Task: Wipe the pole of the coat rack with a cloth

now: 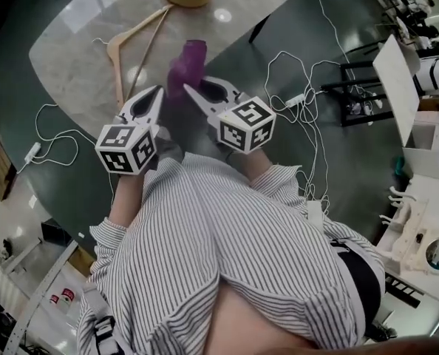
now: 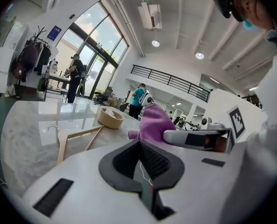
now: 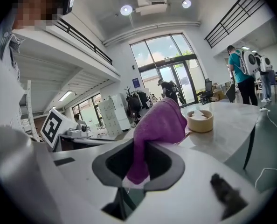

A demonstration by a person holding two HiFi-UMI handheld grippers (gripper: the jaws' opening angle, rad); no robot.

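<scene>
- Striped shirt [image 1: 227, 257] fills the lower head view; the arms under it are hidden.
- Left gripper [image 1: 154, 95] [image 2: 139, 143]: jaws clenched together, nothing between them, held over the table [image 1: 79, 58] edge.
- Right gripper [image 1: 194, 92] [image 3: 141, 146]: clamped on the purple cloth [image 1: 188, 59] [image 3: 158, 122]; the cloth's lower end is buried between the pads and the rest bunches up over the tips.
- The cloth [image 2: 153, 124] also shows in the left gripper view, just beside that gripper.
- Wooden hanger [image 1: 134, 39] lies flat on the table; its hook is hard to make out.
- Round bowl [image 1: 197, 1], cut off by the frame top; the pale contents can't be identified.
- Coat rack [image 2: 30, 59] [image 3: 135, 101] stands well apart across the room, pole mostly hidden by dark hanging clothes.
</scene>
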